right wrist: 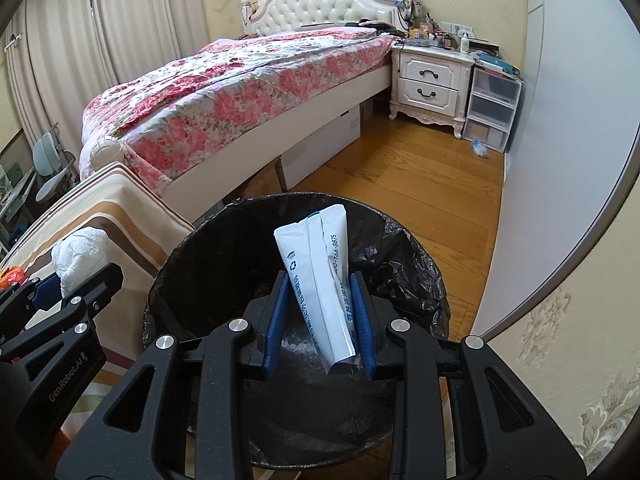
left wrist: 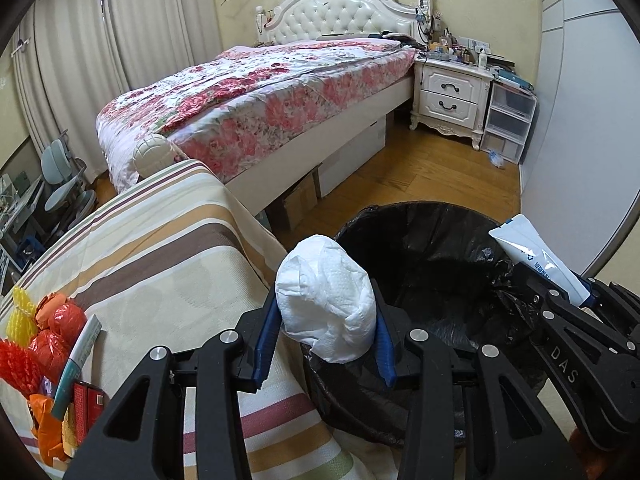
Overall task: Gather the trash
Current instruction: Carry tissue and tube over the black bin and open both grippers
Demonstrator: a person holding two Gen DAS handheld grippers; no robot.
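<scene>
My left gripper (left wrist: 326, 312) is shut on a crumpled white tissue wad (left wrist: 326, 296), held at the left rim of a bin lined with a black bag (left wrist: 440, 276). My right gripper (right wrist: 320, 316) is shut on a white squeezed tube (right wrist: 320, 272) with blue print, held over the bin's opening (right wrist: 224, 264). From the left wrist view the right gripper (left wrist: 580, 300) and its tube (left wrist: 536, 258) show at the right. In the right wrist view the left gripper (right wrist: 56, 280) and the tissue (right wrist: 80, 256) show at the left.
A striped cloth surface (left wrist: 160, 264) left of the bin carries red, orange and yellow wrappers (left wrist: 36, 340), a tube and a red box (left wrist: 86, 404). Beyond are a floral bed (left wrist: 260, 96), a white nightstand (left wrist: 452, 92), plastic drawers (left wrist: 508, 120) and wooden floor (right wrist: 420, 184) with a small scrap (right wrist: 478, 146).
</scene>
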